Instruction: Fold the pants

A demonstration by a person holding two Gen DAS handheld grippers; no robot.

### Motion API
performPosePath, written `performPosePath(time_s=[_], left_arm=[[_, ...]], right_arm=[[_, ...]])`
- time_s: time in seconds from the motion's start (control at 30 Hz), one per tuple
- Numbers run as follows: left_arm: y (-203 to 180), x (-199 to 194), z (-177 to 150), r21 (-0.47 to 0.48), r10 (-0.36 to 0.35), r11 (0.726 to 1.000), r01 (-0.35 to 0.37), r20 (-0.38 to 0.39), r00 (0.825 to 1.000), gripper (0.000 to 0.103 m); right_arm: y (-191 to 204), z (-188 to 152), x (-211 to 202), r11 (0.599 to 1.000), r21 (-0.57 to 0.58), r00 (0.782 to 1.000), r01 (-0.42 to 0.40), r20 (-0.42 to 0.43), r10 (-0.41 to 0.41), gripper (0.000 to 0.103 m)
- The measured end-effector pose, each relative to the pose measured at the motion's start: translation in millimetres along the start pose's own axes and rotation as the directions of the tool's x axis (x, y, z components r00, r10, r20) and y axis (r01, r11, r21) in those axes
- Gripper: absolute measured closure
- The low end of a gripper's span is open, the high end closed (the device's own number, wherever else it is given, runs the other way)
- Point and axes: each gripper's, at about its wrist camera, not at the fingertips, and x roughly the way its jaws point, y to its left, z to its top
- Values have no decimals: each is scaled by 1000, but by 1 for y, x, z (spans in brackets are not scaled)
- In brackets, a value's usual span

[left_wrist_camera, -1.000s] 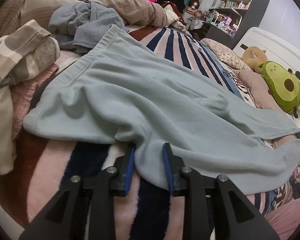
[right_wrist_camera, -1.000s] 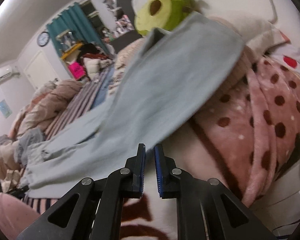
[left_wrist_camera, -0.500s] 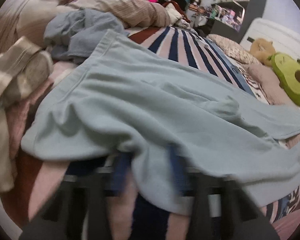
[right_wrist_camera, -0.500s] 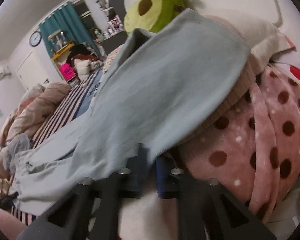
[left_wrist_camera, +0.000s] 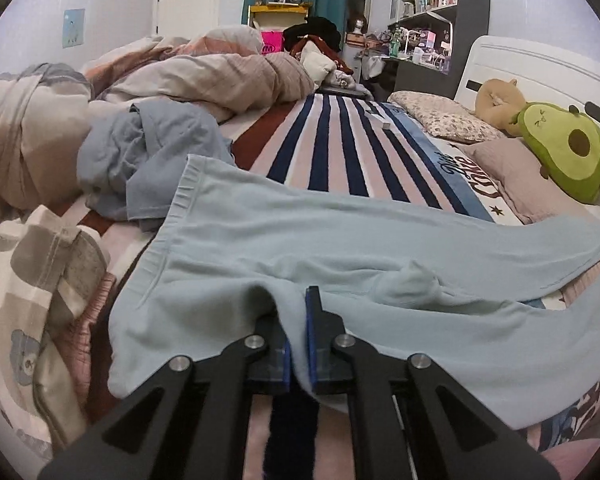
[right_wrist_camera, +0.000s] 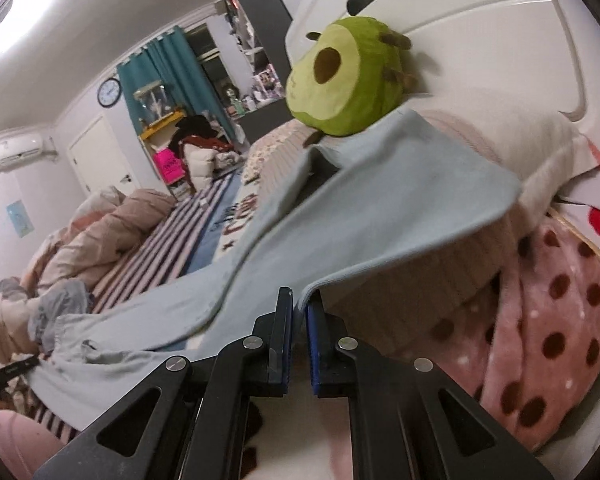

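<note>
Light blue pants [left_wrist_camera: 340, 248] lie spread across the striped bed, waistband at the left, legs running to the right. My left gripper [left_wrist_camera: 296, 320] is shut on the near edge of the pants by the seat, with cloth pinched between the blue pads. In the right wrist view the pants [right_wrist_camera: 360, 224] drape over a pillow toward the headboard. My right gripper [right_wrist_camera: 299, 316] is shut on the corner of the leg hem and holds it a little above the bedding.
A green avocado plush [left_wrist_camera: 564, 148] [right_wrist_camera: 344, 84] lies by the white headboard [right_wrist_camera: 480, 48]. A crumpled blue-grey garment [left_wrist_camera: 148, 152] and a beige duvet [left_wrist_camera: 204, 76] lie at the left. A pink dotted blanket [right_wrist_camera: 552, 328] is at the right.
Both grippers moved forward onto the pants and closed on the cloth. The left one took the near edge by the seat, the right one took the leg hem and lifted it slightly.
</note>
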Motion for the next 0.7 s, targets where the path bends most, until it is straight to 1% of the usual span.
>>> performPosePath(time_s=[0.1,0.2,0.23,0.3,0.33,0.37,0.4,0.47,0.6,0.63,0.67,0.7], left_arm=[[2,0,-8,-14,10,1000,-10,-14,1000,99],[2,0,-15,-29,8,1000,-9,-22,1000,99],[2,0,-17,-34,7,999,-8,-27,1000,99],[4,2,-21,-48,-1,999,-1,-44,999,99],[4,4,-24,-55,-6,998,3,-53,999,99],[4,5,-25,-59,-9,998,6,-59,998,99],[4,7,-27,-60,-10,998,6,-63,998,99],[3,9,-29,-62,-11,998,7,-66,998,99],[3,10,-26,-57,-15,998,12,-51,999,99],[3,10,-25,-53,-15,998,12,-45,999,99],[3,8,-24,-49,-14,999,12,-36,999,99],[4,7,-22,-46,-13,999,12,-31,999,99]], right_arm=[[-4,-4,3,1000,18,1000,-16,-25,16,99],[-14,-16,7,999,39,997,4,-72,-1,98],[-18,-20,7,999,53,996,7,-89,-2,94],[-26,-29,7,997,78,993,21,-120,-11,74],[-29,-34,9,996,80,989,32,-148,-20,57],[-30,-39,12,997,71,983,37,-180,-23,51],[-29,-43,17,998,49,978,39,-209,-28,51],[-22,-46,18,998,1,979,59,-195,-58,49],[-19,-43,28,999,50,980,-11,-200,20,50],[-18,-43,31,999,43,979,1,-203,8,54],[-16,-42,34,999,24,978,30,-206,-24,65],[-13,-42,34,999,14,978,42,-206,-39,73]])
